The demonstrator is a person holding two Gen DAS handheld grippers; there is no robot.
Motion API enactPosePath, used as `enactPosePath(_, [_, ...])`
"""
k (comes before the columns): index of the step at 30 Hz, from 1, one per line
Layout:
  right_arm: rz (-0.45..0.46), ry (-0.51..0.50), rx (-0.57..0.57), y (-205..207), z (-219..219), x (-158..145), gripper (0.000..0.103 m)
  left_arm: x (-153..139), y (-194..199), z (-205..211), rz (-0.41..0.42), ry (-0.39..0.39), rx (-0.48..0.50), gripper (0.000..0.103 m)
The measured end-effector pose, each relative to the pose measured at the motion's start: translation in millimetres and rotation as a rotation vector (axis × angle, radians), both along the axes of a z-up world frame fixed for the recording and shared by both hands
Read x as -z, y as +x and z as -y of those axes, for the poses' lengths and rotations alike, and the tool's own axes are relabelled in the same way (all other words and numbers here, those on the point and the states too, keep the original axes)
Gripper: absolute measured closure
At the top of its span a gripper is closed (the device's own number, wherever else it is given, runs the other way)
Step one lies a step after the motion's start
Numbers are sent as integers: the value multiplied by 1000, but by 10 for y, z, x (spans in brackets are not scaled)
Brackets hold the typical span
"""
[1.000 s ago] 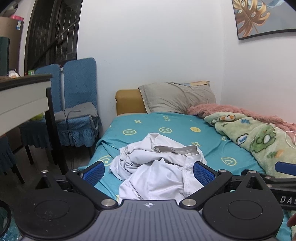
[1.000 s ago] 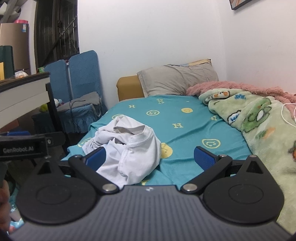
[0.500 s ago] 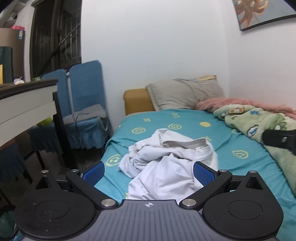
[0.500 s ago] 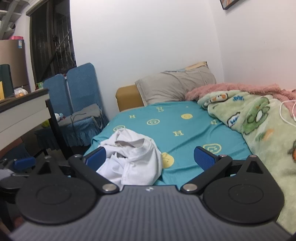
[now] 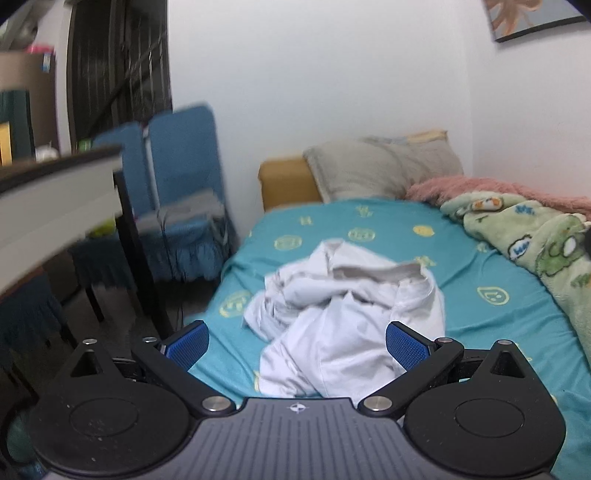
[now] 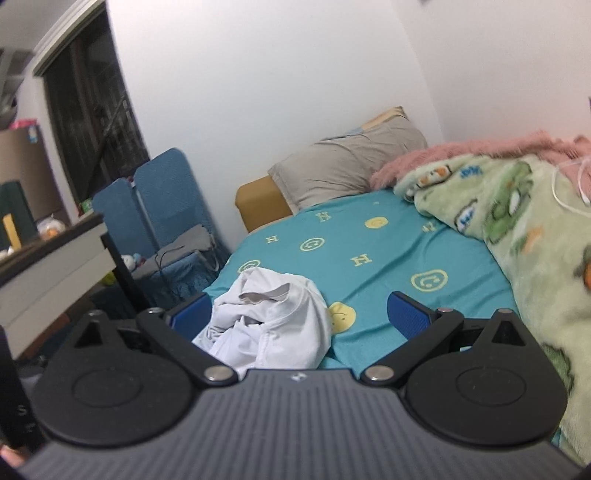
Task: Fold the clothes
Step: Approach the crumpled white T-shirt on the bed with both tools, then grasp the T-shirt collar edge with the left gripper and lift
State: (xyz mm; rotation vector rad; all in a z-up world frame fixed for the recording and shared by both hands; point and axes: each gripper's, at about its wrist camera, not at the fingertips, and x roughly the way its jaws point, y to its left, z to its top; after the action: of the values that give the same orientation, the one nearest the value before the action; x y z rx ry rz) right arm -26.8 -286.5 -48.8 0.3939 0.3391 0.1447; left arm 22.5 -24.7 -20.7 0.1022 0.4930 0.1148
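- The left gripper (image 5: 297, 345) is spread wide, its two blue pads (image 5: 404, 349) well apart and holding nothing; it hangs above the near edge of the bed.
- The right gripper (image 6: 299, 319) is likewise spread wide and empty, tilted a little, its two blue pads (image 6: 406, 314) apart.
- One crumpled white garment (image 5: 343, 325) lies in a heap on the near left part of the bed, close to the left edge; in the left wrist view it sits between the pads but beyond them, untouched.
- In the right wrist view the garment (image 6: 273, 325) lies toward the left pad, not gripped.
- One teal sheet (image 6: 369, 258) covers the bed, printed with yellow smiley faces and the letter "H".
- The sheet is bare beyond the garment and to its right, as far as the blankets.
- One grey pillow (image 6: 347, 168) leans at the head of the bed.
- Two blankets lie along the right side by the wall: a green cartoon-print one (image 6: 517, 229) and a pink fuzzy one (image 6: 461, 151) behind it.
- Two blue chairs (image 5: 177, 166) stand left of the bed, and one table edge (image 5: 59, 199) juts in nearer on the left.
- One framed picture (image 5: 532, 16) hangs on the right wall.
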Motion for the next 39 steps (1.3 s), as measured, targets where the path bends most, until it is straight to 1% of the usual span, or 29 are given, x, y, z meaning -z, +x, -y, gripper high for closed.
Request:
enactPosePath(2, [-13, 18, 29, 6, 40, 15, 0, 80, 144, -39, -46, -13, -14, 0])
enactPosePath(5, [-9, 25, 39, 4, 78, 28, 0, 219, 403, -90, -90, 10, -24, 0])
enactPosePath(8, [-25, 26, 51, 26, 122, 76, 0, 317, 745, -146, -122, 22, -61, 0])
enactPosePath(11, [-64, 57, 77, 76, 184, 166, 0, 360, 1164, -164, -97, 59, -93, 0])
enactPosePath(15, [-103, 97, 110, 170, 259, 267, 0, 460, 1678, -155, -65, 114, -74, 0])
enactPosePath(17, [-108, 103, 124, 201, 284, 306, 0, 549, 1899, -135, -92, 114, -30, 0])
enactPosePath(19, [-120, 111, 135, 248, 301, 351, 0, 659, 2082, -73, -99, 151, 14, 0])
enactPosePath(21, [-131, 124, 145, 293, 321, 401, 0, 741, 2211, -31, -72, 179, 49, 0])
enactPosePath(24, [-152, 138, 151, 389, 339, 490, 0, 818, 2412, -30, -42, 148, 83, 0])
enactPosePath(27, [-169, 136, 150, 495, 338, 591, 0, 882, 2599, -31, -26, 118, 71, 1])
enactPosePath(28, [-179, 133, 148, 535, 331, 628, 0, 901, 2655, -32, -19, 109, 66, 4])
enactPosePath(29, [-189, 133, 147, 571, 325, 665, 0, 919, 2709, -29, -13, 101, 65, 11])
enactPosePath(30, [-200, 133, 145, 606, 320, 702, 0, 931, 2756, -12, -12, 101, 76, 15])
enactPosePath(31, [-208, 134, 142, 636, 310, 735, 0, 939, 2798, 6, -9, 101, 87, 24])
enactPosePath(32, [-217, 135, 140, 665, 301, 767, 0, 935, 2821, 23, -2, 99, 101, 39])
enactPosePath(33, [-219, 130, 137, 688, 289, 791, 0, 925, 2836, 41, 5, 95, 115, 47])
enactPosePath(34, [-222, 124, 134, 710, 278, 814, 0, 895, 2825, 63, 14, 88, 134, 64])
enactPosePath(35, [-223, 118, 132, 729, 273, 830, 0, 865, 2814, 85, 23, 81, 153, 86])
enactPosePath(36, [-225, 112, 131, 749, 269, 845, 0, 829, 2797, 111, 33, 76, 171, 95])
enactPosePath(37, [-226, 106, 129, 768, 265, 860, 0, 767, 2749, 148, 43, 75, 187, 98])
enactPosePath(39, [-227, 100, 130, 799, 256, 882, 0, 603, 2583, 223, 72, 73, 226, 99])
